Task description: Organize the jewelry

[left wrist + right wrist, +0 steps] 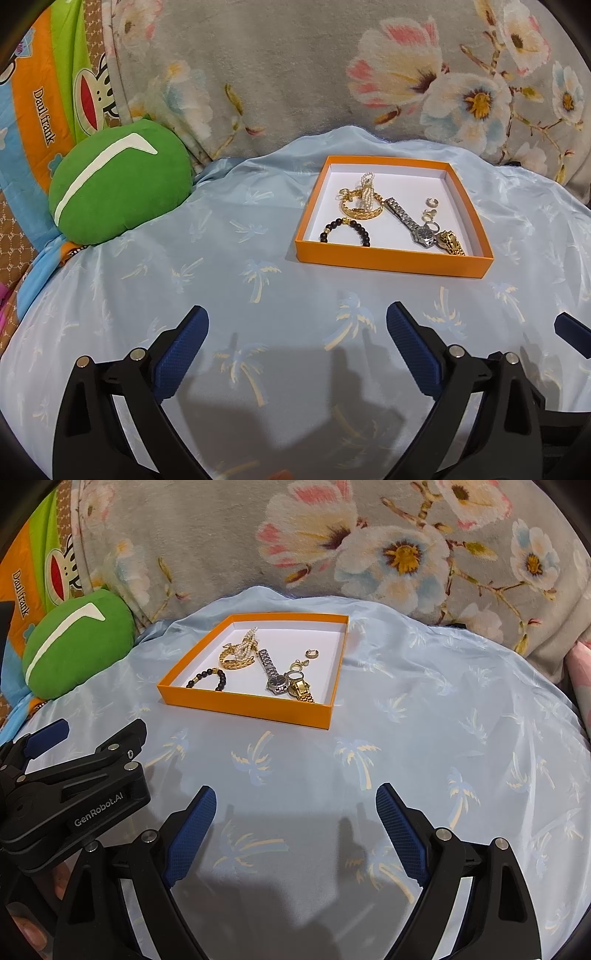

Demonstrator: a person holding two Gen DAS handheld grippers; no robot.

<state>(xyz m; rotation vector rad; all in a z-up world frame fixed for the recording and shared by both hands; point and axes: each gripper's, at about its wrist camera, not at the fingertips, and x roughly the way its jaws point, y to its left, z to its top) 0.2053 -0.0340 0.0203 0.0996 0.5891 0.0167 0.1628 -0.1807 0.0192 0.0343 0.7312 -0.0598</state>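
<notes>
Left claw [297,325] and right claw [295,806] both hang wide apart, gripping nothing, ribbed blue pads over the silky palm-print sheet [424,738]. The jewelry sits in a shallow square orange box [240,710]: beaded bracelet [208,679], gold chain [236,661], steel watch [275,675], gold watch [303,690].

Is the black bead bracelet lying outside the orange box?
No, the black bead bracelet lies inside the orange box, near its front left corner.
</notes>
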